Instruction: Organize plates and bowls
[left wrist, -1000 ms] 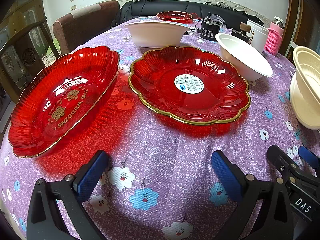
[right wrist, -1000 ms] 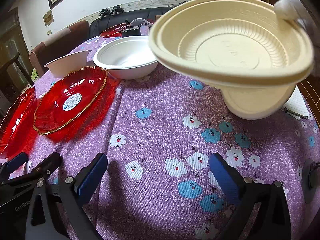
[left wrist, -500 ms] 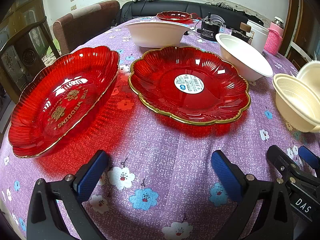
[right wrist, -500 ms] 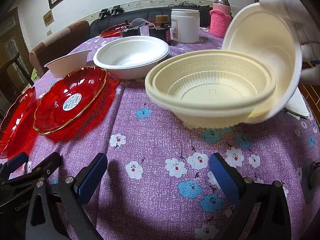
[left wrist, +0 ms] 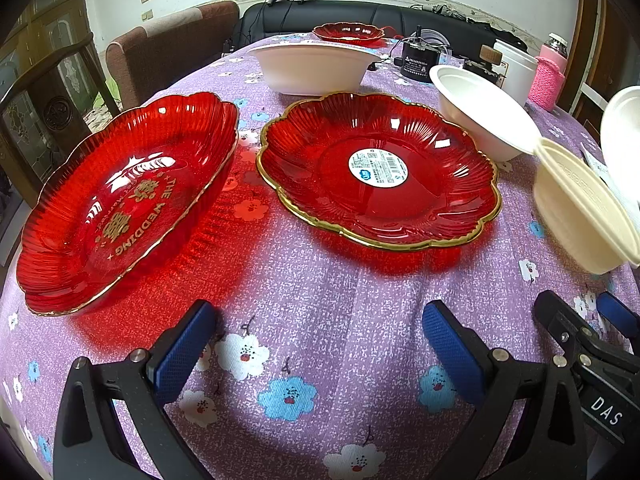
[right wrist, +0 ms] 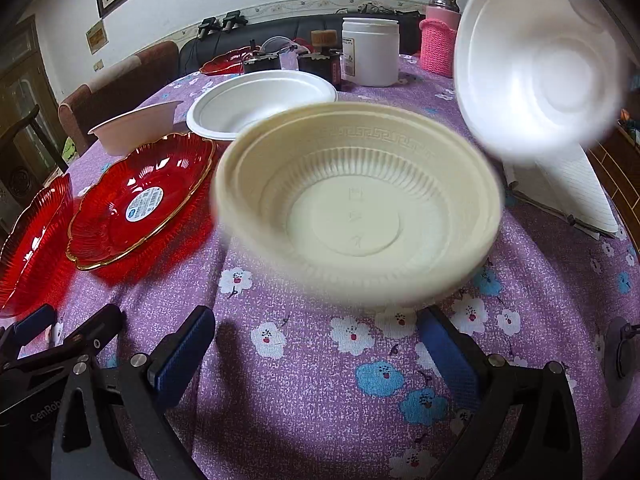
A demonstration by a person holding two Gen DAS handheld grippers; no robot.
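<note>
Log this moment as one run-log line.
left claw: open, empty | right claw: open, empty | cream bowl: blurred, before right claw | red plates: unstacked

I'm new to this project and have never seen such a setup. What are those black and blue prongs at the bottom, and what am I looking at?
No robot here: a person holds a two-finger tool in each hand, each with a fisheye camera looking along its fingers. The left tool and the right tool are both open and empty. On the purple floral cloth lie two red plates, a third red one far back, and two white bowls. The right view shows a cream bowl, blurred, and a tilted white bowl with something pale, perhaps a hand, at its rim.
</note>
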